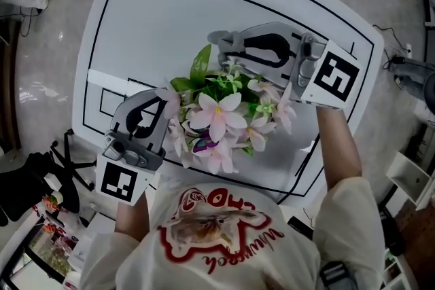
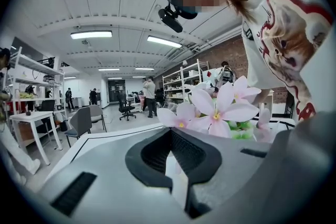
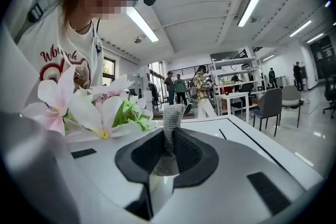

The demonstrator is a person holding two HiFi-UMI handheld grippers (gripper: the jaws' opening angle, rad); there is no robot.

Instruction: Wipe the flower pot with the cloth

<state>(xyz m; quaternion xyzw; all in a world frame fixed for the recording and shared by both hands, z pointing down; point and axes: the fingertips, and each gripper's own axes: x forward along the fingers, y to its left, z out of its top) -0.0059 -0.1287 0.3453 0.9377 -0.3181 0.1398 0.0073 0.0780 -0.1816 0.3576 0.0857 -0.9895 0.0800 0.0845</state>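
Right claw [image 3: 171, 132] pinches grey cloth [image 3: 172, 114] beside flowers [image 3: 100, 113].

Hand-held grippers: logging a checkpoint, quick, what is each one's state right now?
Left hand-held gripper: closed, nothing seen between its jaws.
Right hand-held gripper: closed on the grey cloth.

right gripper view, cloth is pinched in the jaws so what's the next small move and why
Probably lower the right gripper a little, below the blooms. Its jaws pinch the grey cloth, which stands upright level with the pink flowers, while the pot is hidden beneath them in every view, so the cloth likely sits too high to wipe.
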